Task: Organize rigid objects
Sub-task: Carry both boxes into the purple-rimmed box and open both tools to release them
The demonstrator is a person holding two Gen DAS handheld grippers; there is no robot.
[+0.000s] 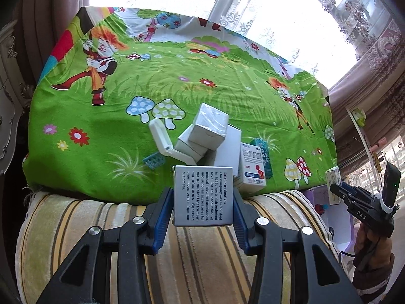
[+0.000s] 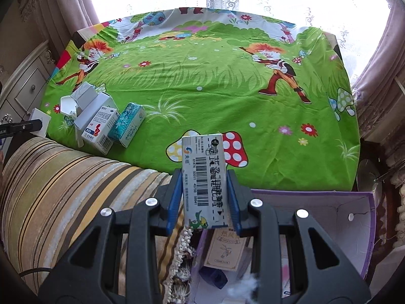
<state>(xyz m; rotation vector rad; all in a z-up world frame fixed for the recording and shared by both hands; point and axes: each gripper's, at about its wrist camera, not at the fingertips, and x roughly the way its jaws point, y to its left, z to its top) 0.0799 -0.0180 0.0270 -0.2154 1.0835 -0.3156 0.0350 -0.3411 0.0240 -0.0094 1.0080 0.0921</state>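
1. The left gripper is being held clamped on a grey box printed with black English text; the blue pads are pressing on its two sides, and the box is standing up between them

2. Below the left gripper a striped cushion is being seen, and beyond its fingertips the edge of a green cartoon-print cloth spread over the worktop

3. Just ahead of the left gripper, on the cloth, a heap of boxes is lying: a silver-grey box tilted on top of white boxes, a white open-lidded case to the left of them, a small teal grid piece nearer still, and a white medicine box with a red figure leaning against a teal box to the right

4. The right gripper is being held clamped on a narrow white medicine box with a barcode, gripped on its long sides and pointing away from the gripper

5. In the left wrist view the right gripper is showing far to the right, carried by a hand

6. Below and to the right of the right gripper a purple open carton is sitting, with a beige printed card box and a dark blue item inside it

7. Well to the left of the right gripper the same heap is lying at the cloth's near edge
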